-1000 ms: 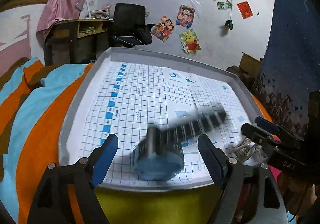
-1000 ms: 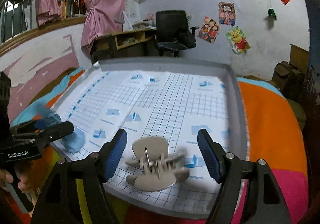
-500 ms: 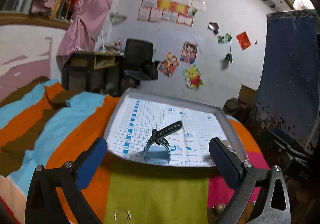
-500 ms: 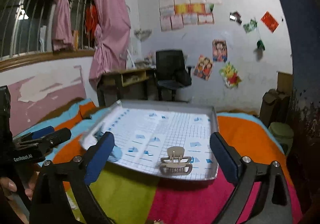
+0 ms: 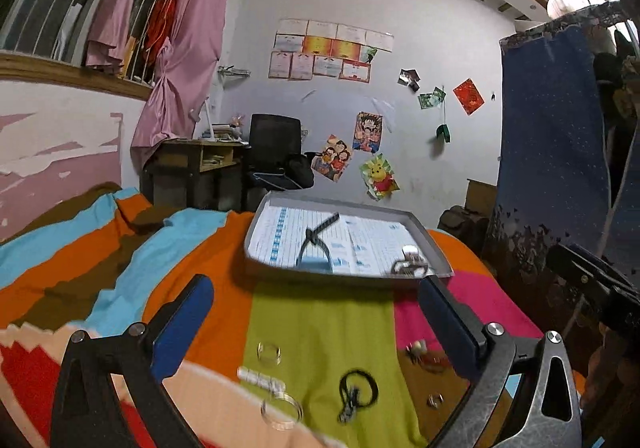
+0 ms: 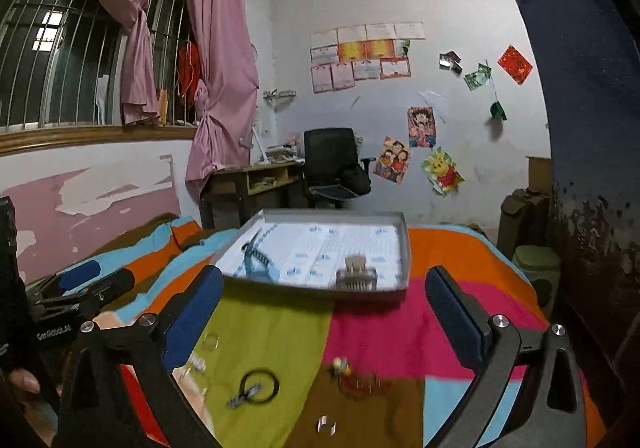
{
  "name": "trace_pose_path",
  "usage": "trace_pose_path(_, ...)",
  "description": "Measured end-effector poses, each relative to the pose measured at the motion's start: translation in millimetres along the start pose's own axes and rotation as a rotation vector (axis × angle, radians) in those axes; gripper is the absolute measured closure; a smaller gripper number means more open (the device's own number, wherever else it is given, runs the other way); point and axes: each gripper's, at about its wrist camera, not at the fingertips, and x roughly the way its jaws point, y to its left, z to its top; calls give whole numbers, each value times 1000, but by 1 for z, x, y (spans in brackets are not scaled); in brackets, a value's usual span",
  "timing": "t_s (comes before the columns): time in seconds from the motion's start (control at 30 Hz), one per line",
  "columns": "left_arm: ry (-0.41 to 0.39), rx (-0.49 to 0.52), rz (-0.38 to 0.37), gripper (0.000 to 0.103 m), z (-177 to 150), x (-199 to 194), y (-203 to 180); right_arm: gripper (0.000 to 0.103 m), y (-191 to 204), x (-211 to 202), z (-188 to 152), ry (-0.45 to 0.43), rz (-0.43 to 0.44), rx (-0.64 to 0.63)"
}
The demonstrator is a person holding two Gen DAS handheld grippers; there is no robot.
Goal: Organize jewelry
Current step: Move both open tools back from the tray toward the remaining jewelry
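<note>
A grey tray (image 5: 348,275) (image 6: 404,236) lined with gridded paper lies on the striped bedspread. In it rest a blue watch with a black strap (image 5: 316,250) (image 6: 252,248) and a beige hair claw (image 5: 410,262) (image 6: 356,275). Near me on the bedspread lie a black hair tie with a charm (image 5: 357,394) (image 6: 256,388), clear rings (image 5: 269,352) (image 5: 281,410), a small ring (image 6: 326,424) and a gold trinket (image 6: 344,368). My left gripper (image 5: 316,322) hangs open and empty above them. My right gripper (image 6: 326,312) is open and empty too.
The striped bedspread (image 5: 120,256) spreads out to the left. A desk (image 6: 256,175) and black office chair (image 6: 332,163) stand against the far wall. A dark blue cloth (image 5: 556,167) hangs at the right. The other gripper and a hand show at the left edge (image 6: 60,312).
Both grippers pulled back and rose away from the tray, leaving the watch and hair claw in it. Loose jewelry on the bedspread has come into view below them.
</note>
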Motion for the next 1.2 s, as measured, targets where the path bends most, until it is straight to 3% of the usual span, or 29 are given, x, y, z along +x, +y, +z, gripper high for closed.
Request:
trace_pose_path(0.17,34,-25,3,0,-26,-22,-3,3,-2,-36,-23,50,-59,34)
trace_pose_path(0.47,63,-26,14,0,-56,-46,-7,3,-4,-59,-61,121,-119,72)
trace_pose_path(0.87,158,-30,92,0,-80,-43,7,3,-1,-39,-92,206,-126,48)
trace_pose_path(1.2,181,-66,128,0,-83,-27,11,3,3,-24,-91,185,-132,53)
